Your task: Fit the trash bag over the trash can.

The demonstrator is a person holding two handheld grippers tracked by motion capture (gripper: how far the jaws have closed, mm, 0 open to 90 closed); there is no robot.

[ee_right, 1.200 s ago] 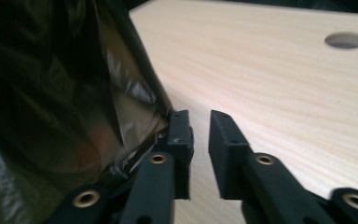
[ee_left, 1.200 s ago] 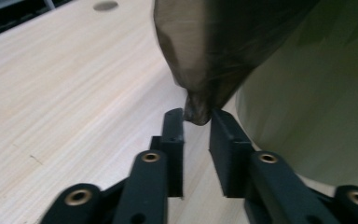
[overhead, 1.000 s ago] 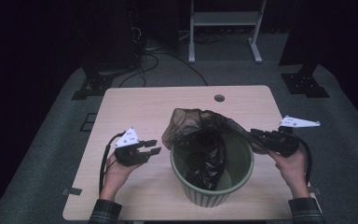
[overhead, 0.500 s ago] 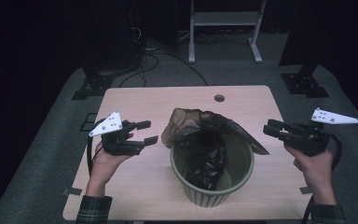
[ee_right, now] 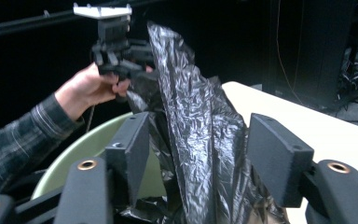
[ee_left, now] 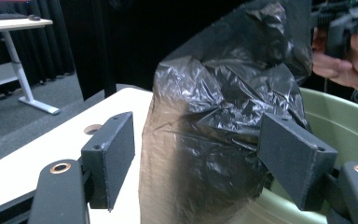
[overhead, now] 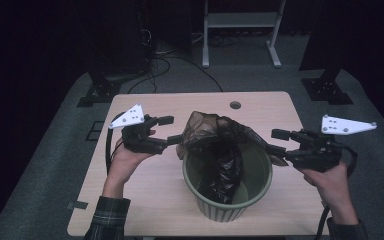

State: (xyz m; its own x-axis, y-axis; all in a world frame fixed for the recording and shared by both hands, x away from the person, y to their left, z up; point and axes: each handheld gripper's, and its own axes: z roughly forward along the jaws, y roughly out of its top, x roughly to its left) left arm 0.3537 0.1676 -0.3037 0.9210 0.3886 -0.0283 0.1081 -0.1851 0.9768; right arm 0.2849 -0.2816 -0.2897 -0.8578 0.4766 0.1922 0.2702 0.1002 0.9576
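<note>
We hold the left tool (overhead: 169,129) and right tool (overhead: 279,141) either side of the green bin (overhead: 228,206) on the bench (overhead: 145,197). Both have just been spreading; the black bag (overhead: 220,137), bunched over the bin's rim, sits loose between each tool's pads. The bag hides the bin's bottom.

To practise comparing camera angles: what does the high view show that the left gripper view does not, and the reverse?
High view alone: the whole table, the round hole near its far edge, and both grippers flanking the green bin. Left gripper view alone: the left gripper from behind its open jaws, with film between them but untouched by the pads, and a white desk far off. Both: the black bag, the bin and the right gripper.
</note>
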